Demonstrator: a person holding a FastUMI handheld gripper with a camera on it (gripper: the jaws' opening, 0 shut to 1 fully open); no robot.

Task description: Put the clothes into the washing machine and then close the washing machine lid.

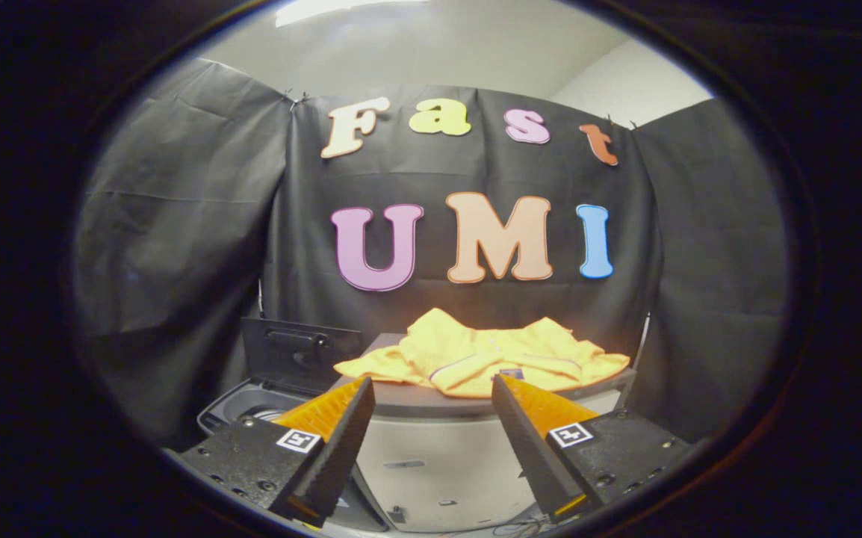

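crumpled yellow shirt [485, 357] lay on worktop [431, 400] beyond the claw [431, 392]; claw wide open, holding nothing.

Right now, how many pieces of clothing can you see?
1: a yellow shirt lying crumpled on the grey stand, just beyond the open claw, right of the open washing machine. Others may be hidden under it.

Tool [431, 392] open, yellow shirt [476, 355] lying beyond its fingers.
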